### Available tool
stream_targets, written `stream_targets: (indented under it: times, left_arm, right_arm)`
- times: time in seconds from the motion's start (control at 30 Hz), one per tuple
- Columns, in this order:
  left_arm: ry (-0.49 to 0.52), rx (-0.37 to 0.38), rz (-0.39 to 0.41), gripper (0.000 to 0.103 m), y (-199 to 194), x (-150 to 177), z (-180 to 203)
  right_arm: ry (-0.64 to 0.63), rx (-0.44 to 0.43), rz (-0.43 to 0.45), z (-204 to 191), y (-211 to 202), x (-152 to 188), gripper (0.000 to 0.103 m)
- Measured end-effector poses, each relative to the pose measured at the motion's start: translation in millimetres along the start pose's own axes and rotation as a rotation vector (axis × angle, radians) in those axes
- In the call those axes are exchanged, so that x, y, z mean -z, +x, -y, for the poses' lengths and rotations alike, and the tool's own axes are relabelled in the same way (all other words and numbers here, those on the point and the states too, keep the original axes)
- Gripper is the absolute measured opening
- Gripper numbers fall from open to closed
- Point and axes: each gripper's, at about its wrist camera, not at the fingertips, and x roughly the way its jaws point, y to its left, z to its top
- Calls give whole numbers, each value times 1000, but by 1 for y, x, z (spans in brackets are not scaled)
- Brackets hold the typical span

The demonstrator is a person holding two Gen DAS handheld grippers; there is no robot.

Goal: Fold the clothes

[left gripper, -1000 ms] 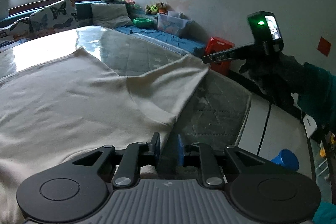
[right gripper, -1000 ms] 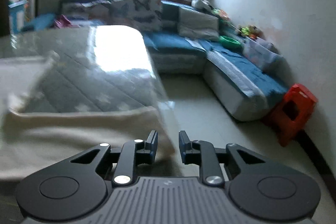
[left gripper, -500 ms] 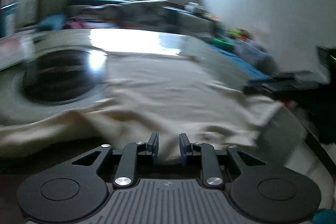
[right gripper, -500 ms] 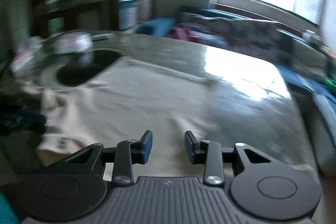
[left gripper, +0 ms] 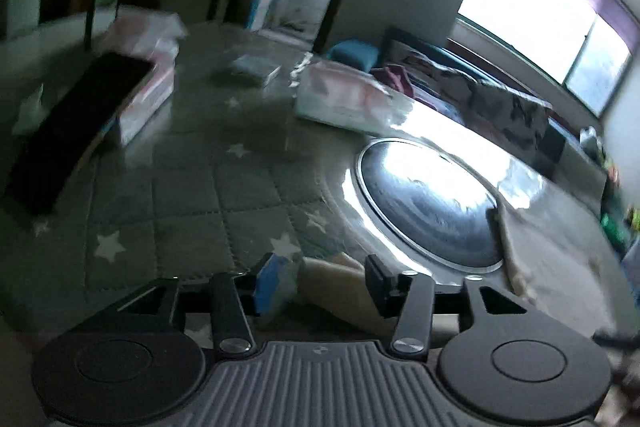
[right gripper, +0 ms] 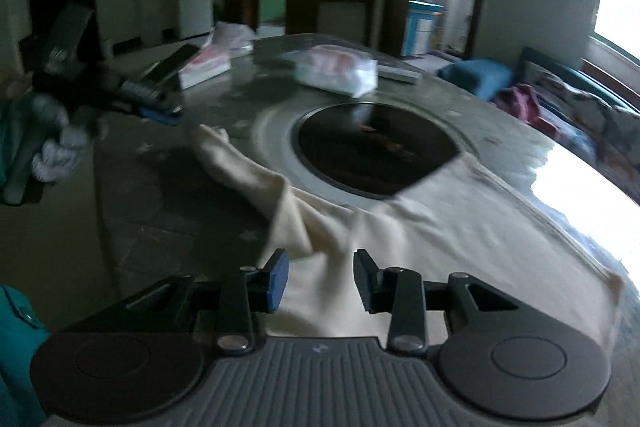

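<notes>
A cream garment (right gripper: 460, 227) lies spread on the table, partly over a dark round glass disc (right gripper: 372, 151). One sleeve (right gripper: 236, 163) stretches out to the left. My right gripper (right gripper: 320, 277) is open just above the garment's near edge, with cloth showing between its fingers. In the right wrist view my left gripper (right gripper: 168, 111), held by a gloved hand (right gripper: 60, 131), hovers at the sleeve's tip. In the left wrist view the left gripper (left gripper: 328, 281) is open, with a cream cloth end (left gripper: 332, 277) lying between its fingers. The garment's body (left gripper: 560, 267) sits to the right.
The table has a grey quilted cover with stars (left gripper: 192, 195). On its far side stand a plastic-wrapped pack (right gripper: 336, 67), a flat box (left gripper: 140, 87) and a dark slab (left gripper: 72, 119). A sofa with cushions (left gripper: 500, 99) stands under the window.
Both views have swung left, from the sofa and wall to the room's dark side. Both grippers' fingers, close together a second ago, now stand wide apart. The garment lies flatter.
</notes>
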Motion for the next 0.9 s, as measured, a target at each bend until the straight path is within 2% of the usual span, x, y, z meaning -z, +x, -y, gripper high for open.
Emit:
stream_targets:
  times: [0.1,0.27,0.33,0.43,0.47,0.5,0.6,0.63,0.8,0.9]
  left_arm:
    - [-58,17,-33,57,8,-5,-6]
    - [-116,20,-72,54,21,-6,-9]
    - [-128,16,-81,33,24,-4,-9]
    - [-138,10,-80,17,27,-3,-9]
    - [-134,10,-78,15,28,-3,-9]
    - [-126,14,-72,12,27,-3,-8]
    - [-87,45,-32,9,21,-10,-3]
    - [-75,57,-13,9,19,-14,-1]
    - [12,172,161,9,2,-41,13]
    - [84,251,271,9,-5,-50,18]
  right_arm:
    - [-16,-20,-5,-7,15,-5,37]
    - [-40,-27,-12,-19,38,-12,36]
    - [-38,-21,-12,-20,44,-13,35]
    - [-35,-14,-21,-21,53,-12,35]
    - [-35,-13,-27,-21,57,-11,34]
    - [-35,-12,-32,-22,60,-11,29]
    - [-23,-8,-40,-21,64,-9,12]
    - [-18,-11,-37,-21,63,-9,9]
    - [-26,-46,12,-23,54,-12,6]
    - [-52,-124,0,-29,55,-12,8]
